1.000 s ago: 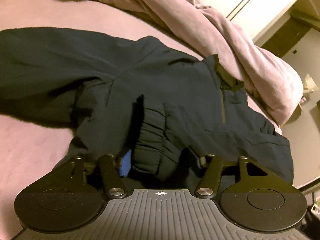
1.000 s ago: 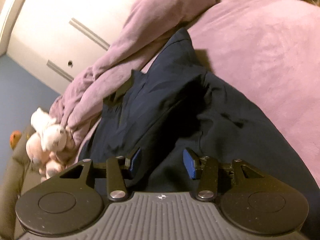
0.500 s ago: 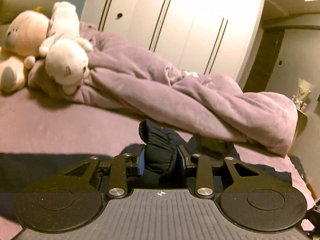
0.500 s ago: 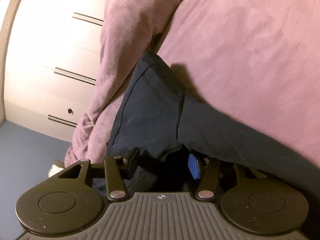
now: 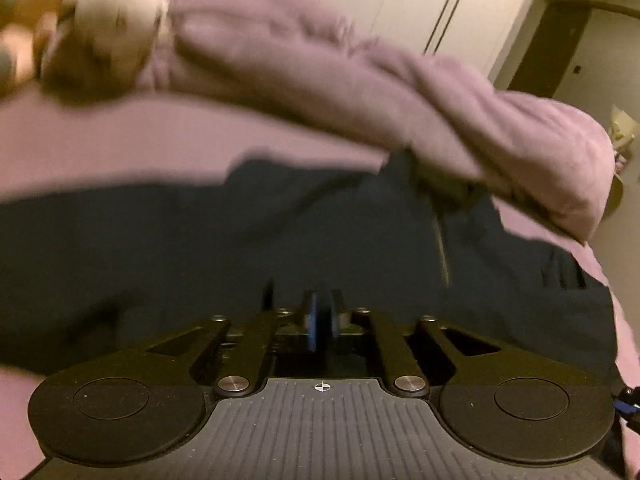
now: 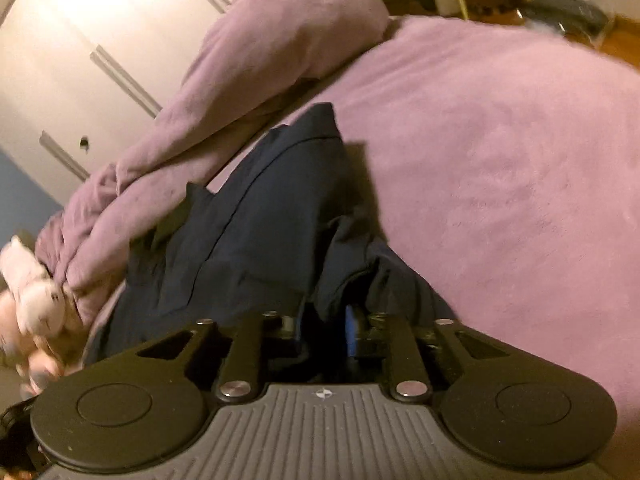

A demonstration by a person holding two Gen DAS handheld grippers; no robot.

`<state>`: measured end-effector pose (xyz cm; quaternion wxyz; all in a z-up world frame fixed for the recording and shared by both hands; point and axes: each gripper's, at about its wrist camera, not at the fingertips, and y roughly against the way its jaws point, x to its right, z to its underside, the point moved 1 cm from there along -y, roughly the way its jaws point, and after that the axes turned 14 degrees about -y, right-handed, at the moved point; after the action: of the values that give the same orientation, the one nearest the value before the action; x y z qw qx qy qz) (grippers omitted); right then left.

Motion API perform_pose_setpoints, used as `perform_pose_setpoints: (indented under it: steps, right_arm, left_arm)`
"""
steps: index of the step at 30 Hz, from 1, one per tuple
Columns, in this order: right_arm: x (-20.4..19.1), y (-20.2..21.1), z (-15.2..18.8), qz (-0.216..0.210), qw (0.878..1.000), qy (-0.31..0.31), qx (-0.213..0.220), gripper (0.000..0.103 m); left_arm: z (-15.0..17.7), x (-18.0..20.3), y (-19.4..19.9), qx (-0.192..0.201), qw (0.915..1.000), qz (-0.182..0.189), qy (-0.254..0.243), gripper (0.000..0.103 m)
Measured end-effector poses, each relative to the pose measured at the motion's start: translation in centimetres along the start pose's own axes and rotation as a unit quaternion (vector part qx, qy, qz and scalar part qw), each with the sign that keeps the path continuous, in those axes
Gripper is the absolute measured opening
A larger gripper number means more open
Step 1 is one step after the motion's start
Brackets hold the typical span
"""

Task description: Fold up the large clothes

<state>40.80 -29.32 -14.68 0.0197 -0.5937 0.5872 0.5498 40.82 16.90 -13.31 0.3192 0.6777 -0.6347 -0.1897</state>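
A dark navy jacket (image 5: pixel 240 240) lies spread on the purple bed; its zipper (image 5: pixel 442 248) runs toward the collar. My left gripper (image 5: pixel 322 324) is shut with its blue pads together and nothing between them, just above the jacket. In the right wrist view the jacket (image 6: pixel 260 232) is bunched and lifted. My right gripper (image 6: pixel 324 328) is shut on a fold of the jacket's fabric; one blue pad (image 6: pixel 351 330) shows beside the cloth.
A rumpled purple blanket (image 5: pixel 400 92) lies along the far side of the bed and shows in the right wrist view (image 6: pixel 240 80). Plush toys (image 5: pixel 100 28) sit at the far left. White wardrobe doors (image 5: pixel 420 4) stand behind. The purple bed sheet (image 6: pixel 500 160) stretches right.
My left gripper let go of the ribbed sleeve cuff and closed empty, tilting down toward the jacket. My right gripper closed on the jacket fabric and swung its view.
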Motion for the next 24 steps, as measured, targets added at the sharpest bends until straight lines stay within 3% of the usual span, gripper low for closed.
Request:
perform_pose_setpoints:
  steps: [1, 3, 5, 9, 12, 15, 18, 24]
  right_arm:
    - [0.0, 0.7, 0.1, -0.002, 1.0, 0.009, 0.004, 0.035]
    - [0.3, 2.3, 0.3, 0.003, 0.999, 0.03, 0.018, 0.039]
    - [0.4, 3.6, 0.4, 0.01, 0.998, 0.045, 0.034, 0.039]
    - [-0.9, 5.3, 0.7, 0.013, 0.994, 0.075, 0.079, 0.039]
    - [-2.9, 3.7, 1.1, 0.024, 0.989, 0.126, 0.075, 0.035]
    - [-4.3, 0.9, 2.4, 0.035, 0.984, 0.17, 0.037, 0.029]
    - [-4.7, -1.2, 3.2, 0.067, 0.98, 0.189, 0.02, 0.024]
    - [-6.2, -3.3, 3.8, 0.052, 0.979, 0.198, -0.005, 0.021]
  left_arm:
    - [0.6, -0.2, 0.2, -0.002, 1.0, 0.0, 0.007, 0.027]
    - [1.3, -0.8, 0.6, -0.008, 1.0, 0.002, 0.005, 0.043]
    - [2.2, -1.2, 1.5, -0.024, 0.9997, 0.003, 0.004, 0.046]
    - [3.8, -1.2, 2.4, -0.053, 0.9971, 0.045, 0.028, 0.055]
    - [4.3, -0.6, 1.6, -0.073, 0.9945, 0.062, 0.043, 0.055]
    - [3.7, -1.1, 0.9, -0.056, 0.9925, 0.069, 0.083, 0.052]
    - [3.2, -1.8, 0.0, -0.048, 0.9895, 0.071, 0.117, 0.028]
    - [1.7, -1.5, 0.5, 0.009, 0.9973, 0.023, 0.069, 0.022]
